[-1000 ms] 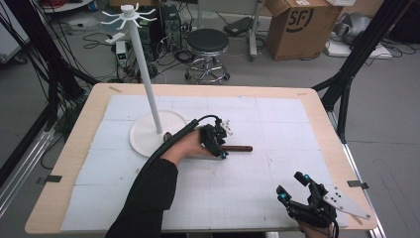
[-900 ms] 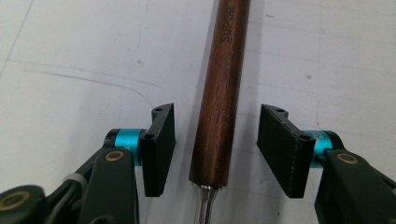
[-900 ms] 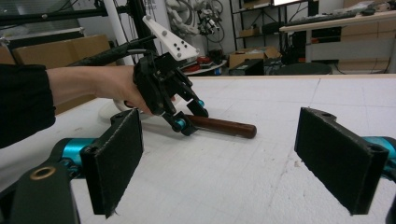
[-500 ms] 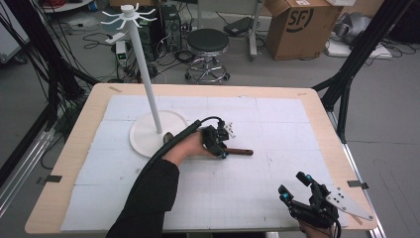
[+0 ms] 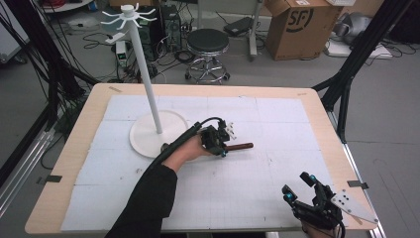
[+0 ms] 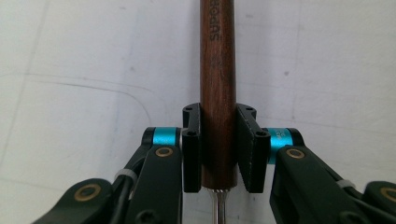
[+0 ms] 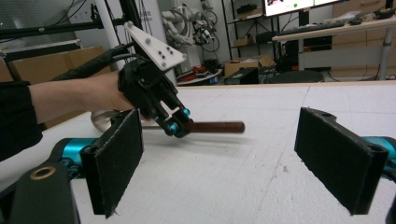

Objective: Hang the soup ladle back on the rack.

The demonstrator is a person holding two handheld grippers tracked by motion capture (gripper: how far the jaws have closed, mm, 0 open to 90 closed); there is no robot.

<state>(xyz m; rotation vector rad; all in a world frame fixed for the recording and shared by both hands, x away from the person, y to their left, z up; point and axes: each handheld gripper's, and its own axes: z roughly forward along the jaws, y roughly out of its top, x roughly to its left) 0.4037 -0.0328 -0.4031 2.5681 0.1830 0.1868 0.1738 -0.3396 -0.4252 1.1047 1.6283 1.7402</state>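
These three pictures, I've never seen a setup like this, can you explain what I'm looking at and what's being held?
A person works at a table with a hand-held gripper in each hand, a clamp with two black jaws. One picture looks down from above; the other two come from cameras riding on each gripper. The left hand-held gripper is closed on a brown wooden handle with a metal stem at its near end, at mid-table. The right hand-held gripper is open with nothing between its jaws, near the table's front edge. A white stand with hooks on top stands on a round base.
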